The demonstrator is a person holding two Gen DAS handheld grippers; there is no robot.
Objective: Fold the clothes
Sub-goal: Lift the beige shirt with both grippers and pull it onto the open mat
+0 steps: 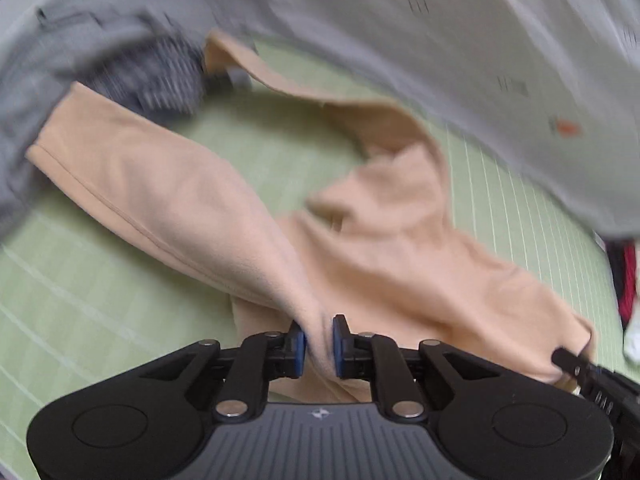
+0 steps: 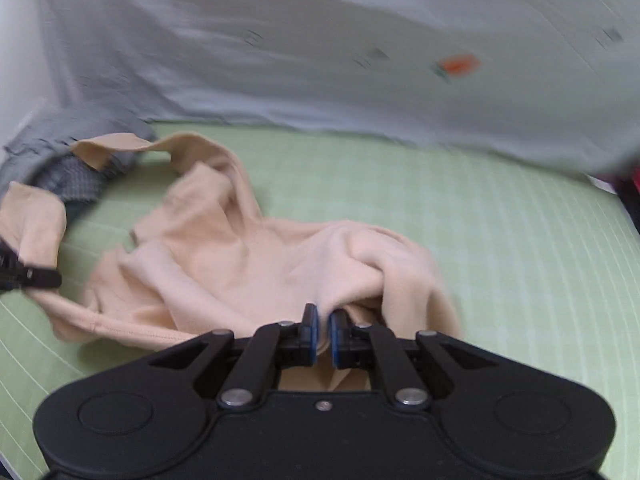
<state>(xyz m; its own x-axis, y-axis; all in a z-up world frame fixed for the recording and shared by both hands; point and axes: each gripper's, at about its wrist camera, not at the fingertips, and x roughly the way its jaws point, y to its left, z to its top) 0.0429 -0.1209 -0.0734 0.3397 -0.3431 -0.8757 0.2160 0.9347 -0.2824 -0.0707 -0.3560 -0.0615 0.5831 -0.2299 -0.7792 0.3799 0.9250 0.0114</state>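
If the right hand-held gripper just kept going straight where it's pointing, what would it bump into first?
The right hand-held gripper is shut on the peach garment, so bunched peach cloth comes first. Past it probably lies the green mat, then the pale sheet; depth is hard to judge.

A pale green mat (image 2: 480,240) with thin white grid lines covers the bed. Along its far edge lies a light grey sheet (image 2: 320,60) printed with small orange motifs (image 2: 458,65). At the right edge, a dark red and black item (image 1: 628,280) is too blurred to identify.
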